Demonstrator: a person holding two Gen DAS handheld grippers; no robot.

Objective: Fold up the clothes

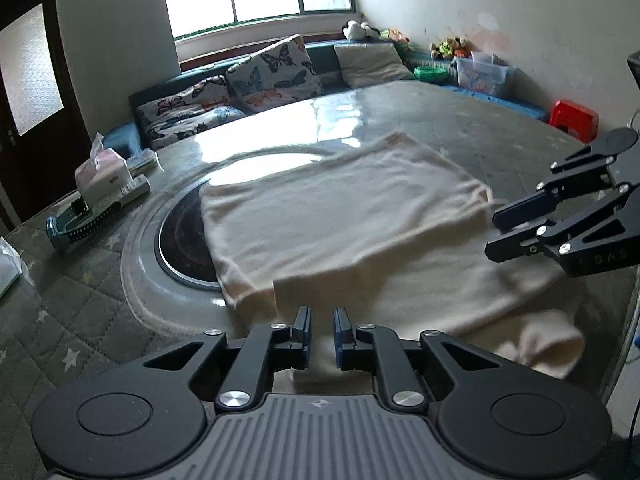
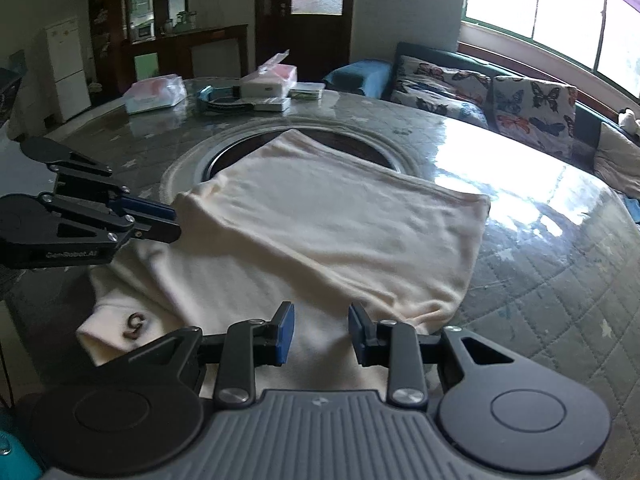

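A cream garment point(image 1: 340, 216) lies on the table, its upper layer folded over into a rough rectangle point(image 2: 320, 220). A cuff with a small brown mark point(image 2: 136, 324) sticks out at the near edge. My left gripper point(image 1: 322, 332) hovers over the near edge of the cloth, its fingers a narrow gap apart with nothing pinched between them. In the right wrist view that left gripper point(image 2: 174, 222) points at the fold's left corner. My right gripper point(image 2: 322, 332) stands wide open over the near hem. It also shows at the right point(image 1: 494, 232) of the left wrist view.
The table point(image 1: 80, 312) has a grey quilted cover under glossy film, with a round dark hotplate recess point(image 1: 180, 240) partly under the cloth. Tissue boxes point(image 2: 272, 76), a teal basket point(image 1: 76, 228) and a plastic-wrapped pack point(image 2: 154, 94) sit at its far side. Butterfly cushions point(image 1: 272, 72) lie beyond.
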